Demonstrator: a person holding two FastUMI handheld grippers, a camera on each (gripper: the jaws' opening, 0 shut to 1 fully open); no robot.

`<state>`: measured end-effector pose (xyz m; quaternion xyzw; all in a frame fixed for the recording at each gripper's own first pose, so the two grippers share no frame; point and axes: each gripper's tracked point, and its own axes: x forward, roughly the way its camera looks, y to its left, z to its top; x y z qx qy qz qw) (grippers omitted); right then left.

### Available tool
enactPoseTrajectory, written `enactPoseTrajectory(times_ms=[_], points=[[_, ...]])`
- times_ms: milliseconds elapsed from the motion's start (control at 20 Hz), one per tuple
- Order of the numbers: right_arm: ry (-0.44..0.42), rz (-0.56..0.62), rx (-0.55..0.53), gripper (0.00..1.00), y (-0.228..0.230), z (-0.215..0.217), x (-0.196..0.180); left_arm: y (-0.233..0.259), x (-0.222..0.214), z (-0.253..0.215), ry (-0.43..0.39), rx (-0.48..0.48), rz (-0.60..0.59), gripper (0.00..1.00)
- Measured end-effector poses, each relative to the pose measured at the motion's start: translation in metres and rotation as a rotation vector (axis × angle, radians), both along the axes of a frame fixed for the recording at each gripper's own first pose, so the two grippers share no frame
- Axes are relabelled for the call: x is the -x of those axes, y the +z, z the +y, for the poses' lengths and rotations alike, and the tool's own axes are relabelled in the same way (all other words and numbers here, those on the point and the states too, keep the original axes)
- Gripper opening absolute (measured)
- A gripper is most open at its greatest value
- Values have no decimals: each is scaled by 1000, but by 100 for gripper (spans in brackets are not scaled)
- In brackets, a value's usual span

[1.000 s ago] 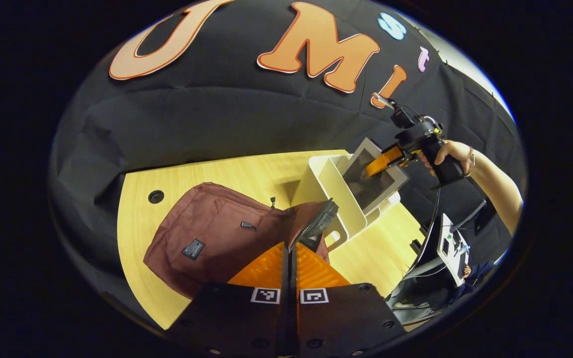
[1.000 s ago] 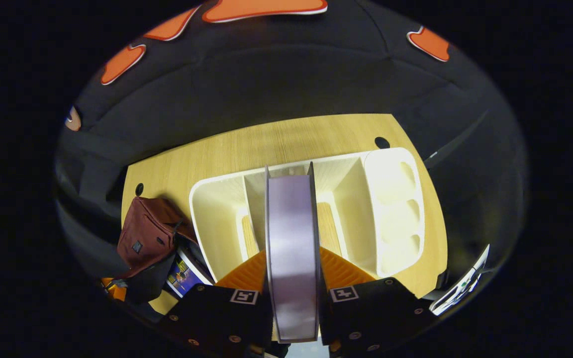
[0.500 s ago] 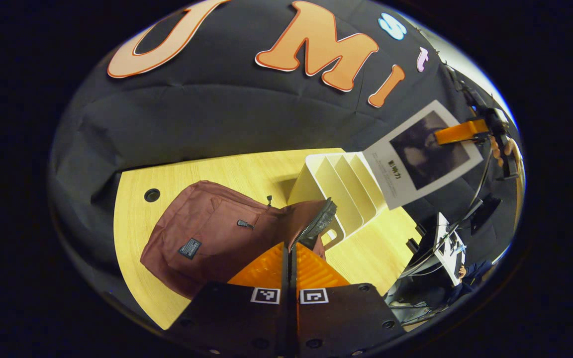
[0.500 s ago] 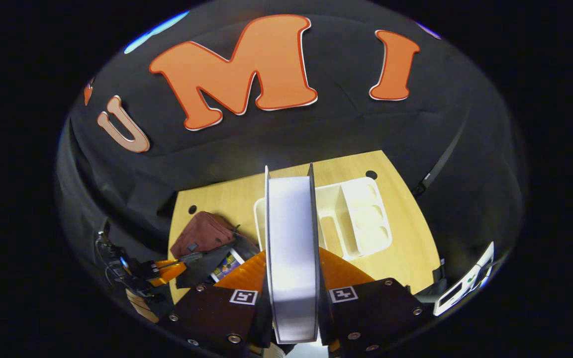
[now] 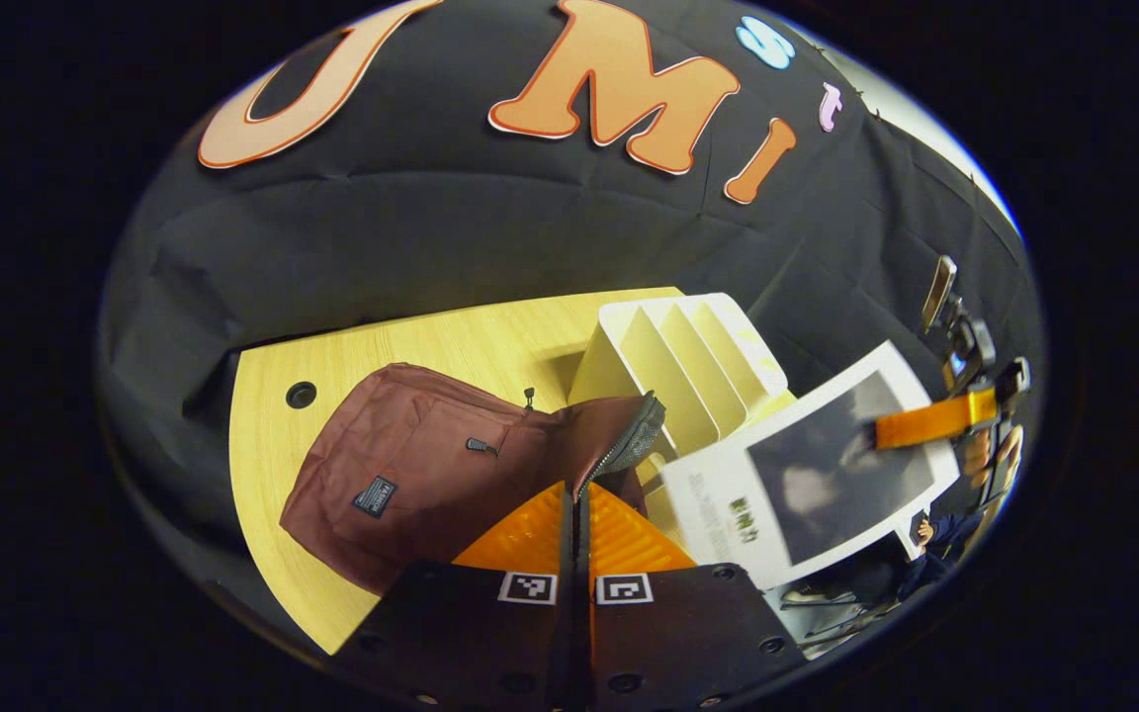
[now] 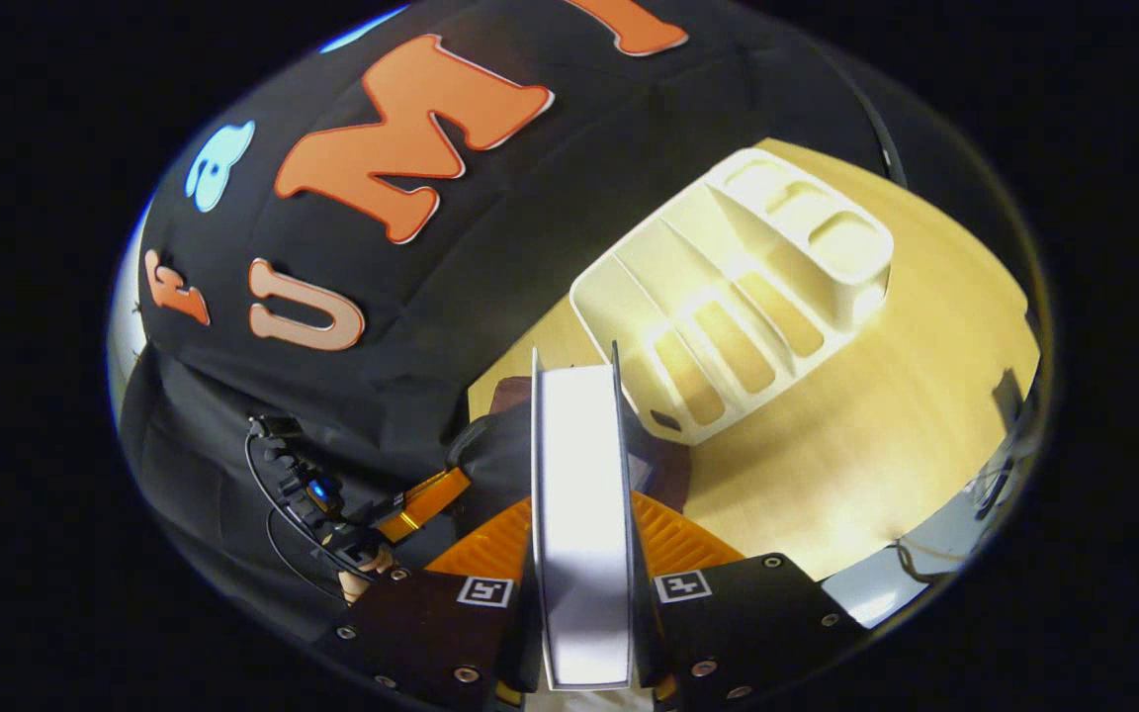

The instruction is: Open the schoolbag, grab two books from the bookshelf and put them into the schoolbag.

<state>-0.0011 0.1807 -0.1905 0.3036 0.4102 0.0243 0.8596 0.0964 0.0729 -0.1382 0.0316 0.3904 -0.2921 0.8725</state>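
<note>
The maroon schoolbag (image 5: 411, 475) lies on the wooden table (image 5: 471, 341). My left gripper (image 5: 574, 514) is shut on its raised flap (image 5: 629, 445), holding the mouth open. The white bookshelf (image 5: 678, 356) stands just behind the bag, its slots bare. A white book with a dark cover picture (image 5: 807, 485) hangs tilted over the bag's right side, with my right gripper (image 5: 925, 420) clamped on its far end. In the right gripper view the book's page edge (image 6: 579, 494) stands between my right gripper (image 6: 579, 534) fingers, above the bag (image 6: 670, 477), with the left gripper (image 6: 421, 499) lower left.
The table has a round cable hole (image 5: 301, 395) at its far left. The bookshelf (image 6: 738, 297) has three round pockets at one end. A hand (image 5: 985, 455) holds the right gripper, with a stand and cables (image 5: 945, 297) behind it.
The right gripper pulled the book up out of the bookshelf, then swung it down and left toward the bag's open mouth. The left gripper kept hold of the flap, barely moving.
</note>
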Motion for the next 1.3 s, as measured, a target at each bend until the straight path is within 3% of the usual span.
enactPoseTrajectory(times_ms=[300,500,700,800,950,1050,1200,1250,1300], points=[[-166,-20,-243,37,-92,28,-38,6,3,-8,0,-22,-3,1],[-221,-39,-290,37,-129,50,-63,13,6,-13,-10,-41,-22,1],[-205,-125,-252,37,-155,99,-100,18,17,-25,-45,-26,-17,1],[-259,-168,-244,37,-161,107,-112,18,22,-32,-80,-38,-29,0],[-254,-112,-251,38,-182,127,-115,20,19,-36,-114,-79,-57,1],[-297,4,-194,56,-203,109,-97,10,24,-29,-104,-72,-35,0],[-281,100,-135,88,-220,97,-74,4,29,-27,-99,-66,-29,1],[-273,112,-132,96,-217,91,-72,4,31,-25,-96,-62,-31,1],[-277,123,-110,97,-218,82,-71,4,32,-21,-92,-64,-32,1]])
